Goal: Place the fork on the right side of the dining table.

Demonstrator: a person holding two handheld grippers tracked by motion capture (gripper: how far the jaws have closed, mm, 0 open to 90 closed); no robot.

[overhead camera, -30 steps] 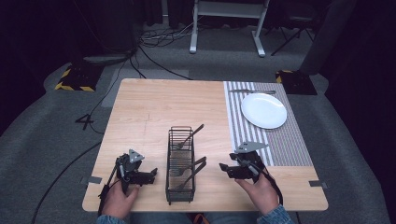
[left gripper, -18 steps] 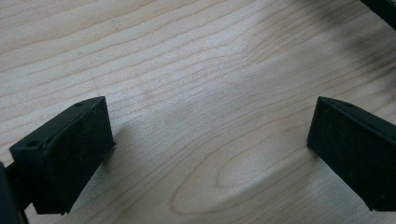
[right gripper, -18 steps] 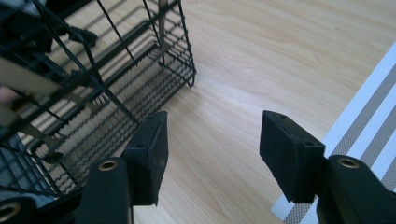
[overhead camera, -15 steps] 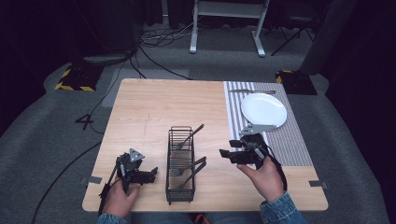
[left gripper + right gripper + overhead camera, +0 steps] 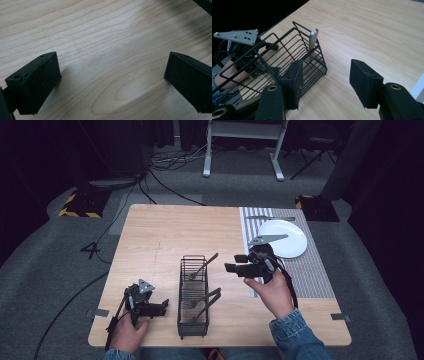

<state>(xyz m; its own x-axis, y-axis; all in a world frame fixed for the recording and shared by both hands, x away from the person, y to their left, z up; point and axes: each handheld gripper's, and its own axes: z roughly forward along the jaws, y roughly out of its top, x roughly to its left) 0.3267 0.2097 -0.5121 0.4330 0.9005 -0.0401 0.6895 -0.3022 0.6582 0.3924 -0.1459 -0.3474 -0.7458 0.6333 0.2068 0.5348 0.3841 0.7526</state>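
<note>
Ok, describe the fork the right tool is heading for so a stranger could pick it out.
On the wooden table, find the black wire basket near the front edge. Three forks lie in it; the one meant leans at the far end, handle sticking up over the rim toward the plate, apart from the two lying low together.

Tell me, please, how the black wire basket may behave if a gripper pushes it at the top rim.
The wire basket looks light, being thin open wire, so it probably slides easily on the smooth wooden table. It stands tall and narrow, so a push at the rim may tip it. The forks lean loosely inside and could shift or rattle.
</note>
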